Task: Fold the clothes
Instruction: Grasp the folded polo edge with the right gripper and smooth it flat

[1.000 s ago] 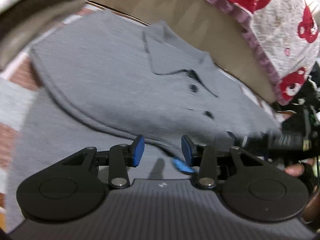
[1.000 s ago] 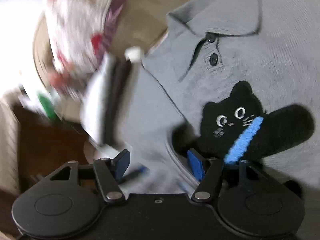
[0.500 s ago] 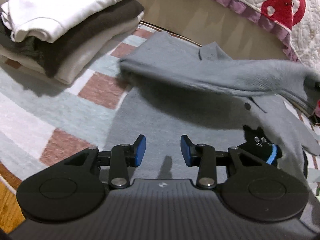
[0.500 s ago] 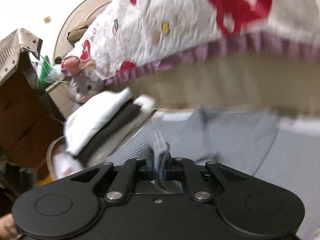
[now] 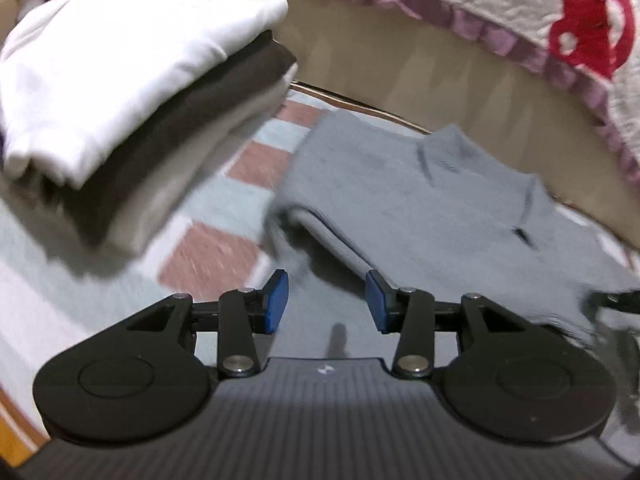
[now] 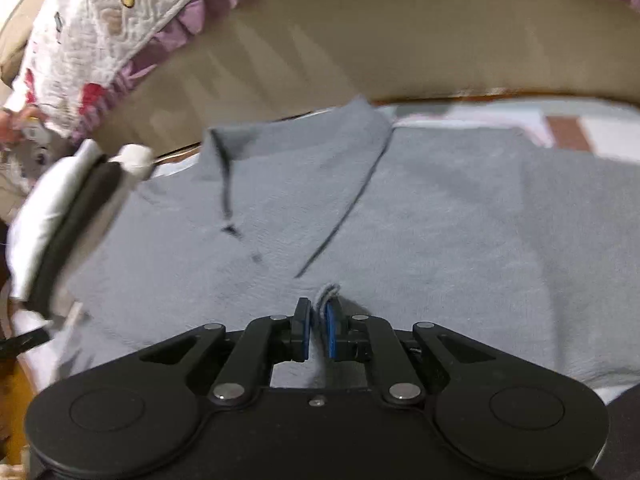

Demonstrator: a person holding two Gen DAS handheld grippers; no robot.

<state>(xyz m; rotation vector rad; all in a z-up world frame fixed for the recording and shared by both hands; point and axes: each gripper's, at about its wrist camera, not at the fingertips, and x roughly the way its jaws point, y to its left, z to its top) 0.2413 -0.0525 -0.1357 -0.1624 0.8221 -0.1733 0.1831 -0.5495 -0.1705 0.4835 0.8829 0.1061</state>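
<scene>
**Status: R gripper clamped on shirt edge, L gripper free**

1. Right gripper [image 6: 318, 330]: I see both blue pads [image 6: 331, 330] drawn together w/ a ribbed edge of the grey polo shirt [image 6: 440, 232] pinched between them. A small tuft of fabric sticks up above the pads.

2. Left gripper [image 5: 322, 306]: jaws apart, nothing between them. Pads [image 5: 276, 300] sit above grey fabric, just short of a folded ribbed hem that runs diagonally toward the right-hand pad.

3. Shirt position: it lies on the patterned rug [image 5: 208, 256] (pale blue, white, brick-red blocks), collar [image 6: 296, 148] pointing toward the beige bed base [image 6: 400, 40]. In the right wrist view the placket and buttons show, collar flaps spread, body mostly flat. In the left wrist view a layer is folded over, giving a doubled edge on the side facing the stack.

4. Edges and room:
   - Stack of folded clothes [image 5: 120, 92] (white on top, dark brown, cream below) sits near the shirt's side edge; a strip of bare rug separates them.
   - Bed base borders the collar end; quilt [image 5: 540, 20] w/ purple frill and red print overhangs it.
   - Rug extends bare toward the camera side left of the L gripper.

5. Both views have motion blur; fine detail at the far shirt edge I cannot tell.
</scene>
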